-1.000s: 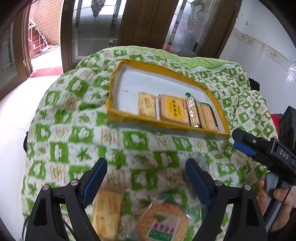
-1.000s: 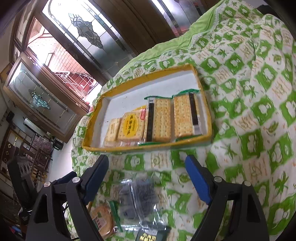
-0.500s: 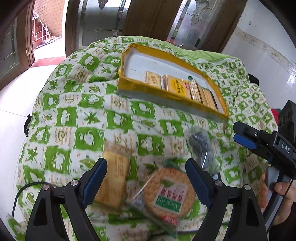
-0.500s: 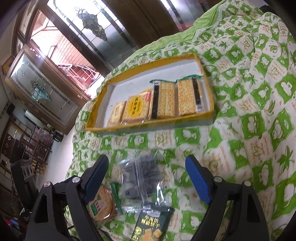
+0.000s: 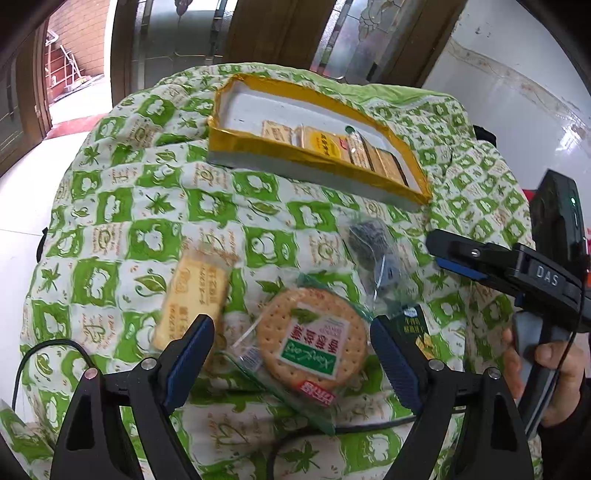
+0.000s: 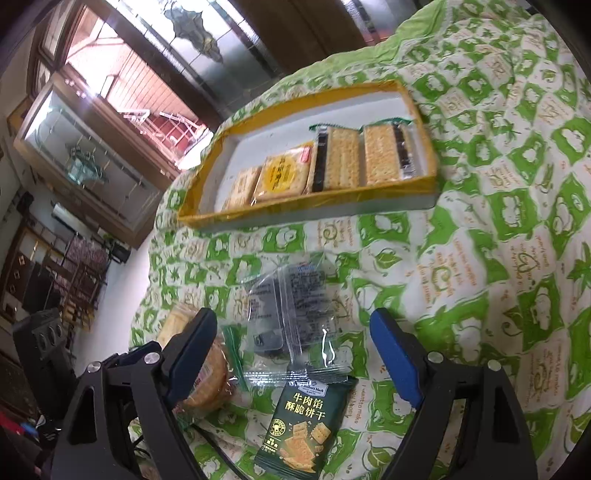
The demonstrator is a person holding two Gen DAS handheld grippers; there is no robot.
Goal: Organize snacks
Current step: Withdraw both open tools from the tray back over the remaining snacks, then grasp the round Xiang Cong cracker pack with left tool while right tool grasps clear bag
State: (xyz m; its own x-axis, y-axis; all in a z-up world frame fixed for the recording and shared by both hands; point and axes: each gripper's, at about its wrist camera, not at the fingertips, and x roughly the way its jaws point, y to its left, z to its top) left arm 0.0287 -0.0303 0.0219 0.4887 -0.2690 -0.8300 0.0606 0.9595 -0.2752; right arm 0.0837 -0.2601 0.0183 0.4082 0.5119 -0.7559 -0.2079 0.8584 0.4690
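Note:
A yellow-rimmed tray (image 5: 258, 142) (image 6: 369, 190) at the far side of the table holds several cracker packs in a row. Nearer lie loose snacks: a round biscuit pack (image 5: 314, 339) (image 6: 208, 380), a rectangular cracker pack (image 5: 194, 295), a clear bag with dark contents (image 5: 376, 254) (image 6: 291, 310) and a dark green cracker packet (image 6: 304, 424) (image 5: 413, 325). My left gripper (image 5: 291, 354) stands open above the round biscuit pack. My right gripper (image 6: 293, 347) stands open over the clear bag and green packet; it also shows in the left wrist view (image 5: 454, 258), held by a hand (image 5: 546, 373).
A green-and-white patterned cloth (image 5: 122, 206) (image 6: 498, 221) covers the round table. Black cables (image 5: 44, 350) run over its near edge. Wooden doors with patterned glass (image 5: 177, 33) stand behind the table, with white floor (image 5: 22, 166) to the left.
Both grippers have drawn back from the tray toward the near edge and tipped down, so the loose snacks now fill the lower part of both views. Both stay open.

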